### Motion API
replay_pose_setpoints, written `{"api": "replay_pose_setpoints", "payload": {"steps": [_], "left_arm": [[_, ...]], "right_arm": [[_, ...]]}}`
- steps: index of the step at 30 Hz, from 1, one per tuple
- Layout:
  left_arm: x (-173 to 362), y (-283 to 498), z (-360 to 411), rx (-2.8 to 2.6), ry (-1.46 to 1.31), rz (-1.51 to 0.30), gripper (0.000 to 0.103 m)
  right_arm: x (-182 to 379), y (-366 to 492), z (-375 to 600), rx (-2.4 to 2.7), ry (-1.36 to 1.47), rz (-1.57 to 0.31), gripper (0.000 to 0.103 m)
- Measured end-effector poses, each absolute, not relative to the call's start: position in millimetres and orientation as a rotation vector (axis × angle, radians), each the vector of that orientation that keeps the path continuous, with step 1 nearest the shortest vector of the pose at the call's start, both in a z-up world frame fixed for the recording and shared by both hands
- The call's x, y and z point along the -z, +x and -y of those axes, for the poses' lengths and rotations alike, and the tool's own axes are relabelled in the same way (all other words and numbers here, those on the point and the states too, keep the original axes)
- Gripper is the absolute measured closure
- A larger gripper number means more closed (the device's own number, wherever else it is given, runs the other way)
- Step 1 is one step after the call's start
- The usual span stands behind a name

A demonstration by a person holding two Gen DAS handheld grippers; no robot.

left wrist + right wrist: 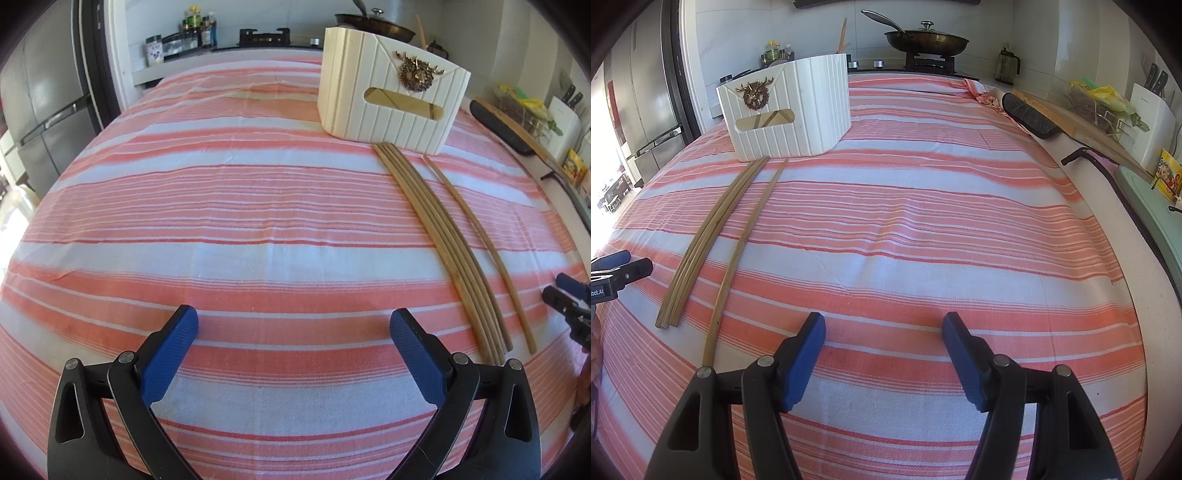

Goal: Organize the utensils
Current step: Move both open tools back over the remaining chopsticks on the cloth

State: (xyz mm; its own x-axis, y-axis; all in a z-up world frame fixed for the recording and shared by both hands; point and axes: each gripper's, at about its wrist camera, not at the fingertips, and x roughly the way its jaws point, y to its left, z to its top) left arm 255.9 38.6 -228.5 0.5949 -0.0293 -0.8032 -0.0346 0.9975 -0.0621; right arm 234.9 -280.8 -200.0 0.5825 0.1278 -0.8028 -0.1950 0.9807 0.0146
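Left hand-held gripper [293,326]: we hold it open and empty, above the striped cloth [221,221] on the table.
Chopsticks: a bundle [439,240] and a single stick [480,243] beside it lie before the white holder [391,99] toward the far edge.
Right hand-held gripper [883,330]: we see it open, empty.
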Motion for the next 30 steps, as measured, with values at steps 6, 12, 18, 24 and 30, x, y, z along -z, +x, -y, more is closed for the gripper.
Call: {"api": "replay_pose_setpoints", "payload": {"steps": [6, 12, 18, 24, 30], "left_arm": [[228.3, 256.2, -36.2, -0.003, -0.075, -0.933, 0.0], [228.4, 256.7, -35.8, -0.005, -0.07, -0.935, 0.0], [228.6, 256.7, -35.8, -0.007, -0.065, -0.937, 0.0], [228.1, 255.9, -37.7, 0.002, -0.086, -0.929, 0.0], [227.5, 255.5, -38.1, 0.006, -0.091, -0.927, 0.0]], "right_arm": [[200.0, 234.9, 280.8, -0.188, -0.079, -0.93, 0.036], [199.9, 234.9, 280.7, -0.189, -0.079, -0.93, 0.036], [199.9, 234.9, 280.6, -0.189, -0.078, -0.93, 0.036], [199.9, 234.9, 280.6, -0.188, -0.08, -0.93, 0.036], [199.9, 235.0, 281.0, -0.189, -0.079, -0.93, 0.036]]}}
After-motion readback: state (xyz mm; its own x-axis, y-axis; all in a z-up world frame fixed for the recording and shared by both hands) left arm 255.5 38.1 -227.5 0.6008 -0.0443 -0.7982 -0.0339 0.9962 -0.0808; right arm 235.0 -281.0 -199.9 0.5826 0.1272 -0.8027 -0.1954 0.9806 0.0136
